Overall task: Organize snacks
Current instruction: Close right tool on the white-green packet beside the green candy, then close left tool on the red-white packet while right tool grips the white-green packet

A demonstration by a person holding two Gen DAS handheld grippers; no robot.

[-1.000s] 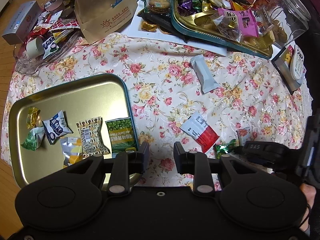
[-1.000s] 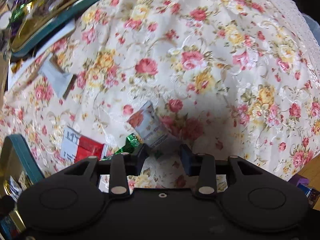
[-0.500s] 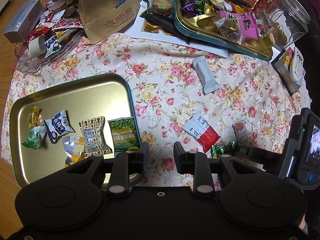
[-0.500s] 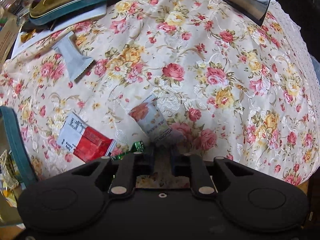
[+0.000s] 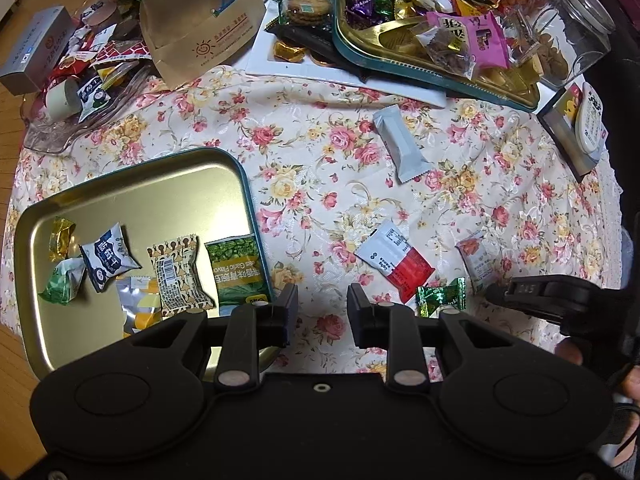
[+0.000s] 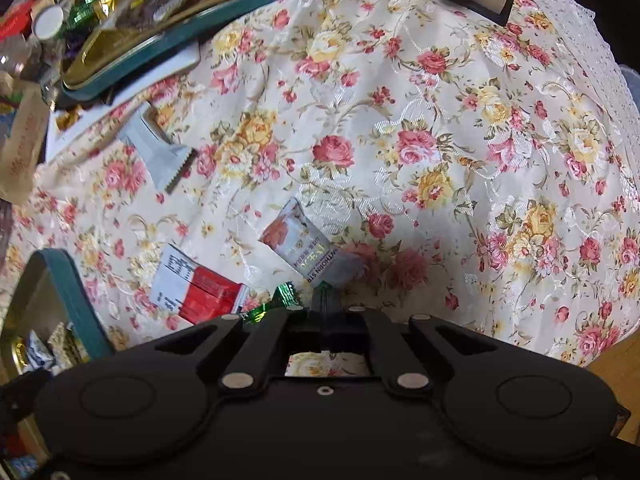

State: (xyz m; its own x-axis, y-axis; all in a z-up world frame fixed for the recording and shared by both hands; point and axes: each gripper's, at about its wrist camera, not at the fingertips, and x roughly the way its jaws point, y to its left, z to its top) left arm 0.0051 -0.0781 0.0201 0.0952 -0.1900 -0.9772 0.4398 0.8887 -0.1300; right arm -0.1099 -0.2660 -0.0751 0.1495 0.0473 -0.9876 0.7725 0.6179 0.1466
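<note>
Right wrist view: right claw (image 6: pixel 326 298) pinches the hawthorn snack packet (image 6: pixel 304 244) by its near end, at 12 o'clock; left claw (image 5: pixel 319 312) hangs spread (likely waiting) beside the gold tray (image 5: pixel 132 192) at 9 o'clock.

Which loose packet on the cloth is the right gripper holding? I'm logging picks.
The hawthorn strip packet, its near end pinched in the right gripper. The red-and-white packet, green candy and grey packet lie free.
</note>
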